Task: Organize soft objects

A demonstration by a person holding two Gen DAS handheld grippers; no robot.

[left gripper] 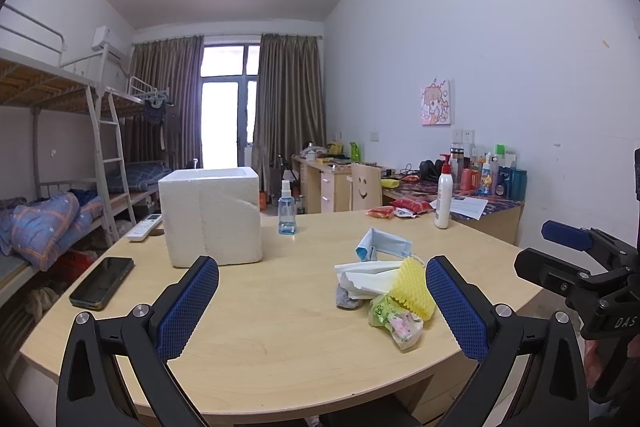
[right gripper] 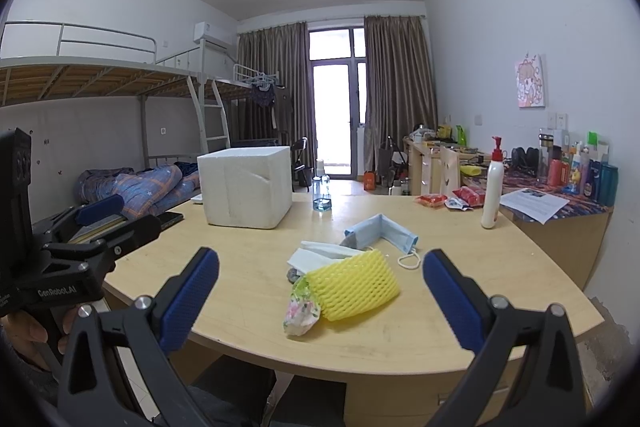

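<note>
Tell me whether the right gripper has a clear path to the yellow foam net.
Probably yes. The right gripper is open, the yellow foam net lies straight ahead between its fingers, topmost on the pile, with nothing in front.

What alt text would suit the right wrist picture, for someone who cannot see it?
An open right gripper hovers before a pile of soft things on a wooden table: yellow foam net, blue face mask, white tissue. Behind stands a white foam box.

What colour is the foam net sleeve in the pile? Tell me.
Yellow. The foam net sleeve shows best in the right wrist view, lying unobstructed on the table.
</note>
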